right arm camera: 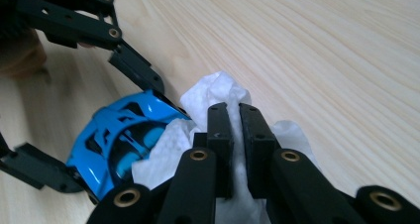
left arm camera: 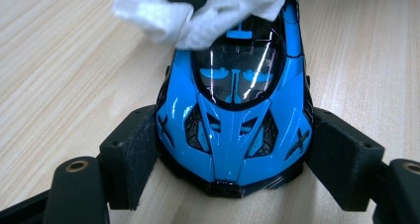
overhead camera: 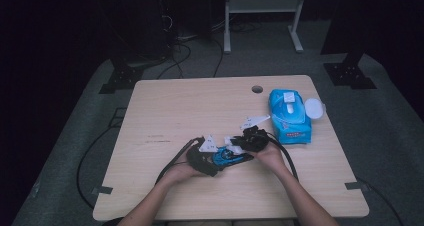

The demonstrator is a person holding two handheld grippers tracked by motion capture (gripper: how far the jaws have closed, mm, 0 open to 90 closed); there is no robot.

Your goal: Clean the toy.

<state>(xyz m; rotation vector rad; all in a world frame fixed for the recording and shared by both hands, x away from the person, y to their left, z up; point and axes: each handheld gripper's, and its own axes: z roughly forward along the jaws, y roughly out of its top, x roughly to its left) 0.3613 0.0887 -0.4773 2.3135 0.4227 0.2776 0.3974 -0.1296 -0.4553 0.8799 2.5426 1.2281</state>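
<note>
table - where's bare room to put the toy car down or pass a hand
The table is bare across its left half and along the far edge up to the hole. The near right corner is free too. It is crowded mid-front, where both grippers meet at the car and wipe, and at the right by the wipes pack.

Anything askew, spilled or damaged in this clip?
Nothing stands out. The blue toy car sits squarely in the left gripper, the right gripper holds a white wipe on it, and the wipes pack lies intact.
</note>
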